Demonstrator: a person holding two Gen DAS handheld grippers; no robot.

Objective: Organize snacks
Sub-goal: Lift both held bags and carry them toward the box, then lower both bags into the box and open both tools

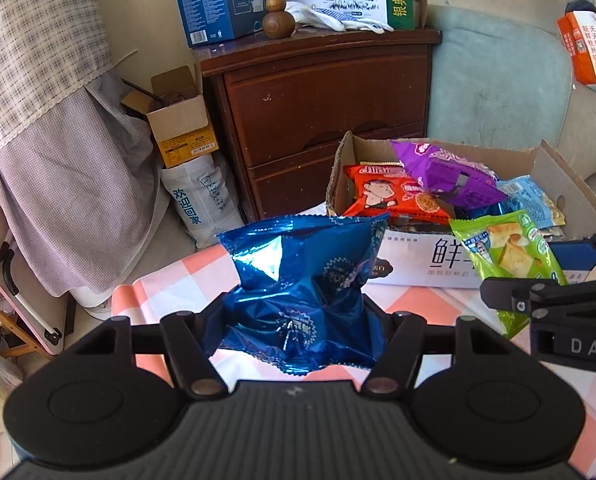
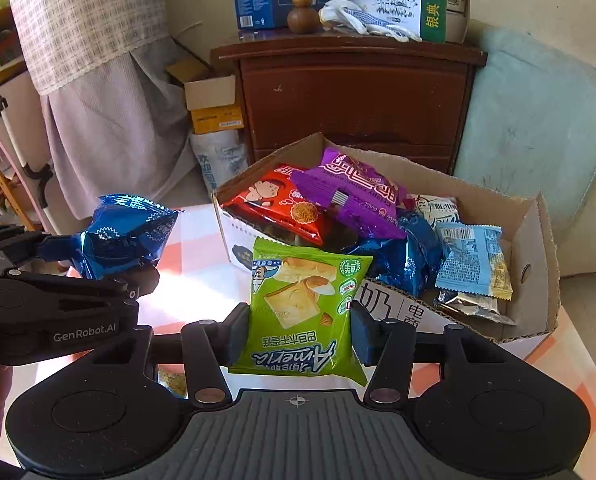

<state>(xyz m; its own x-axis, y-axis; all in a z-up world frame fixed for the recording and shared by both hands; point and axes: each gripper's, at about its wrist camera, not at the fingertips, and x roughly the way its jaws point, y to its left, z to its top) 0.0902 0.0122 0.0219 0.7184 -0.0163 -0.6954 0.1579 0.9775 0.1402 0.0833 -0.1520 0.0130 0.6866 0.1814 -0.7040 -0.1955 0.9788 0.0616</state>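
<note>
Item: blue foil packet [image 1: 298, 292], clamped by the left gripper [image 1: 298, 320] above the checked tablecloth [image 1: 418, 304]; green snack packet [image 2: 302, 312], pinched by the right gripper [image 2: 300, 336] beside the cardboard box [image 2: 538, 280] (already heaped). Risk: slippery film sliding free, or either packet spilling off the pile.

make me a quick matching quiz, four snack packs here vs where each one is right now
Things:
1. blue foil pack
2. green pack
3. purple pack
4. red pack

Places:
a. in the cardboard box, lying on top of another pack
b. clamped in the right gripper
c. in the box, partly under another pack
d. clamped in the left gripper

Pairs: 1-d, 2-b, 3-a, 4-c
</note>
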